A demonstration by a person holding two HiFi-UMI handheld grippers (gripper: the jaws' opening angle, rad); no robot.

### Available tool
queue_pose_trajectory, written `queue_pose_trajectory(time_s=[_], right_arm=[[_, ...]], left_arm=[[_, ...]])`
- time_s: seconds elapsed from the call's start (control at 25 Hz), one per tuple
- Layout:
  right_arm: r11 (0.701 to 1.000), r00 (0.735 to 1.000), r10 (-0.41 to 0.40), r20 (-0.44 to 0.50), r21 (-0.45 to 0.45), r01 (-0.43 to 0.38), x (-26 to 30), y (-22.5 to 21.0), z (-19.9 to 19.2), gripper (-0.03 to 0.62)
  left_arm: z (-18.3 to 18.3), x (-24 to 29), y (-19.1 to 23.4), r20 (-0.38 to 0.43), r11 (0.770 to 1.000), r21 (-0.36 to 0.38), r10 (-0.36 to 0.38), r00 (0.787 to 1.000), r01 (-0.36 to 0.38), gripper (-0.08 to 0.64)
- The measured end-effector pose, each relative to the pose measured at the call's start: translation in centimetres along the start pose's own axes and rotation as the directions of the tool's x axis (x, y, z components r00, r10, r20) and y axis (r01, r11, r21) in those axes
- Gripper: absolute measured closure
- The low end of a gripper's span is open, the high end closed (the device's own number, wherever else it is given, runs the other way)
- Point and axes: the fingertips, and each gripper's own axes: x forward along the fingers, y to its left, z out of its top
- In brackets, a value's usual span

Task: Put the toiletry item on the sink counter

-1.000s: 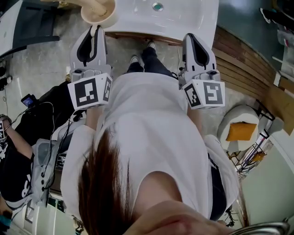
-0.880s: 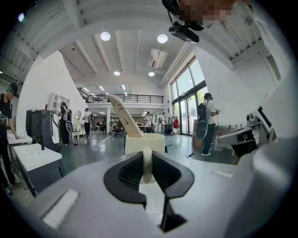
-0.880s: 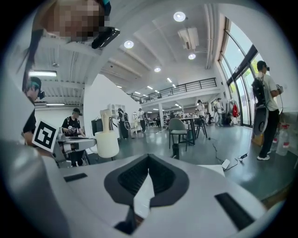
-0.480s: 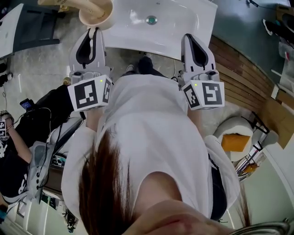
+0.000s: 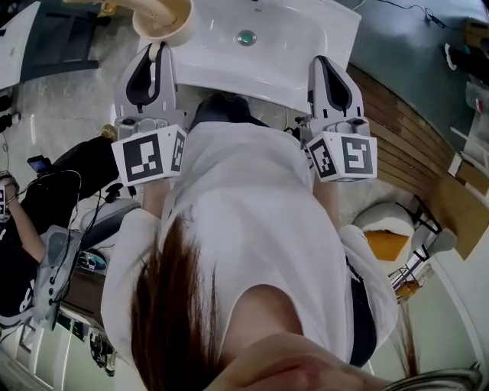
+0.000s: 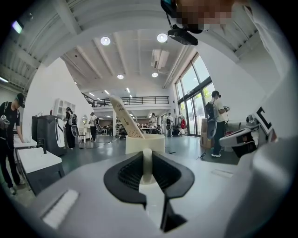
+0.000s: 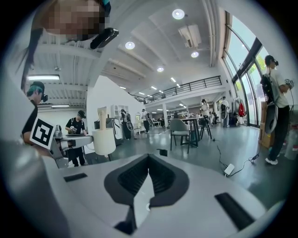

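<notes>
A cream cup [image 5: 164, 19] with a pale toiletry tube [image 6: 122, 116] standing in it hangs over the left edge of the white sink [image 5: 321, 34]. My left gripper [image 5: 157, 47] is shut on a white handle-like part of the cup [image 6: 147, 160]; the cup sits just beyond the jaws. My right gripper [image 5: 324, 63] reaches over the sink's near rim, jaws together and empty. In the right gripper view the cup [image 7: 103, 140] shows to the left of the shut gripper [image 7: 149, 157]. The sink's drain [image 5: 246, 37] lies between the two grippers.
A seated person with cables [image 5: 30, 229] is at the left. A white stool with an orange cushion [image 5: 386, 243] stands at the right on wooden flooring [image 5: 412, 145]. Other people stand around the hall [image 6: 215, 121], with a chair and table [image 7: 184, 130] beyond.
Both grippers have moved forward toward the sink, whose near rim now lies under their tips. The cup stays held in the left gripper.
</notes>
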Motion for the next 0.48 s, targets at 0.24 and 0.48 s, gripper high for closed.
queue_pose_trajectory(time_s=[0.24,0.48], right_arm=[[1.000,1.000,-0.016,-0.010,0.007,0.016,-0.3,1.6,0.7,0.588],[0.997,0.997,-0.068,-0.021,0.020,0.069,0.4,1.6,1.3,0.588]], left_arm=[[1.0,-1.0,1.8,-0.001,1.000,0.003,-0.002,1.000,0.002,0.511],[1.1,0.4,2.9,-0.014,0.999,0.003,-0.040,0.999,0.040,0.511]])
